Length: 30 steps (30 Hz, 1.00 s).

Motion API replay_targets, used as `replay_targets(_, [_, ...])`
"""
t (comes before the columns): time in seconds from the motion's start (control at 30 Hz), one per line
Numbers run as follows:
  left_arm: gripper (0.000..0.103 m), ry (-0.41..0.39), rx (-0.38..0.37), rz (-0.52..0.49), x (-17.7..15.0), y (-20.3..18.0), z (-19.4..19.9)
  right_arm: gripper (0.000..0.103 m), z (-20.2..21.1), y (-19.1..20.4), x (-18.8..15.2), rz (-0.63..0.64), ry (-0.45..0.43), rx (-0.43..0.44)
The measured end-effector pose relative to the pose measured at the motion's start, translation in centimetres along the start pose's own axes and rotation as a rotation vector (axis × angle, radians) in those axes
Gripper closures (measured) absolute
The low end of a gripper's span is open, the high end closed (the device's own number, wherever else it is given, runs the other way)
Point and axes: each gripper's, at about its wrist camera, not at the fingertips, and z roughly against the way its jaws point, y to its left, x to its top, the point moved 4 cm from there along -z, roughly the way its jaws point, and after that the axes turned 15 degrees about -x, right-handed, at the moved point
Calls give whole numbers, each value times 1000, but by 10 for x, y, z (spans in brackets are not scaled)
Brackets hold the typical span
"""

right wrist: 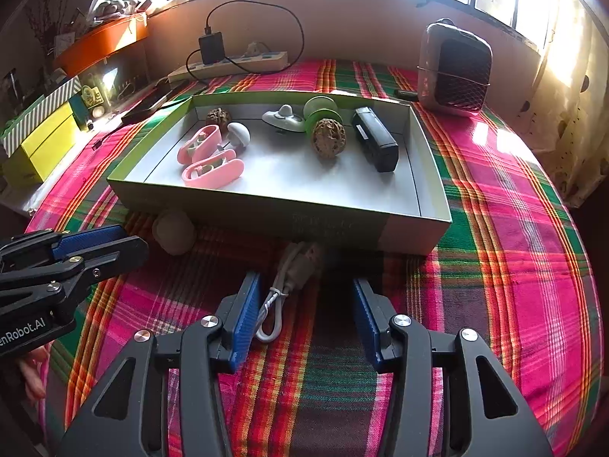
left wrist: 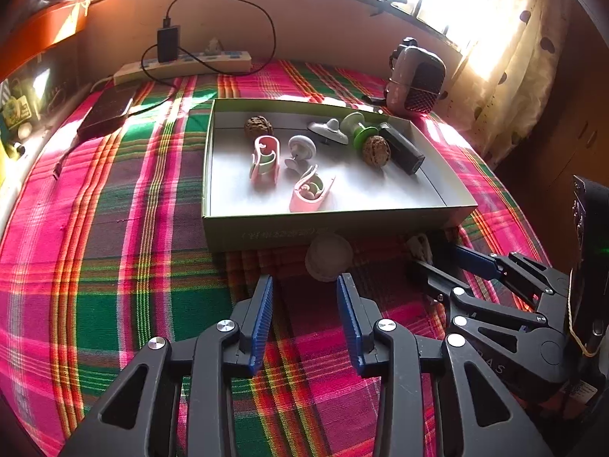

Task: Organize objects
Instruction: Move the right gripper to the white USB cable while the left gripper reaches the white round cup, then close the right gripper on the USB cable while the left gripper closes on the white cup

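White cable (right wrist: 283, 285) — between right claw (right wrist: 306, 297) fingers, untouched

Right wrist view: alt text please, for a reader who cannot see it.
The open right gripper hovers over a small white cable on a plaid cloth, before a shallow box holding pink clips, walnuts and other small items.

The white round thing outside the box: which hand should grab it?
Probably left. The white round thing lies just beyond the open left gripper, while the right gripper points at the white cable.

Shallow box (right wrist: 266, 224) (9 trinkets inside)
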Motion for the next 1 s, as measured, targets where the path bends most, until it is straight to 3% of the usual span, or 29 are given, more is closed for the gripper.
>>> replay_targets(0.07, [69, 4, 4, -1, 1, -1, -3, 70, 0, -3, 0, -2, -2, -10])
replay_targets(0.47, [69, 31, 29, -5, 9, -7, -19, 85, -1, -12, -1, 6, -6, 13])
replay_targets(1.0, [69, 31, 111, -23, 17, -11, -30, 86, -4, -41, -7, 14, -1, -8])
